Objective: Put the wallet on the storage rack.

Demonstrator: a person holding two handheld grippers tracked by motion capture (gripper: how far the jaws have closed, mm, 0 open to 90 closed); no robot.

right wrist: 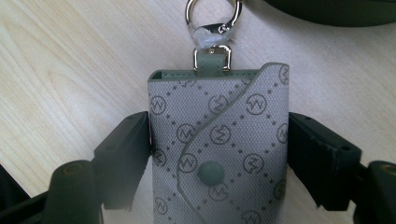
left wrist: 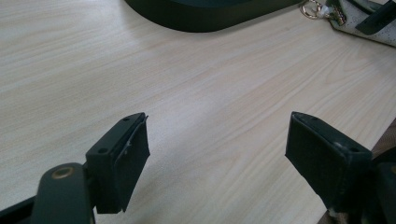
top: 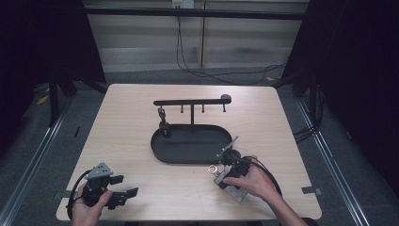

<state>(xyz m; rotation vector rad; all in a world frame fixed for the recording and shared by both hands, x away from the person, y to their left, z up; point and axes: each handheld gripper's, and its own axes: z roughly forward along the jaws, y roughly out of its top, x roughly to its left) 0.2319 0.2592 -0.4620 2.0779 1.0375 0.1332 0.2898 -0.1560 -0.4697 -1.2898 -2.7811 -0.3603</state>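
Note:
A grey patterned pouch (right wrist: 219, 135) with a snap button and a silver clasp ring (right wrist: 212, 16) lies on the wooden table. My right gripper (right wrist: 218, 140) is shut on it, one jaw pressing each side. In the high view the right gripper (top: 234, 170) and pouch (top: 220, 179) sit just in front of the black oval tray (top: 160, 150), the ring (top: 212, 168) pointing toward the tray. My left gripper (top: 126, 185) rests at the table's near left corner, open, with bare wood between its jaws (left wrist: 217, 140). The left gripper view shows the pouch (left wrist: 359, 28) at top right.
A black stand with a hook bar (top: 192, 101) rises behind the tray; a small dark item (top: 163, 123) hangs from its left hook. A thin grey strip (top: 227, 146) leans on the tray's right rim. Cables run across the floor beyond the table.

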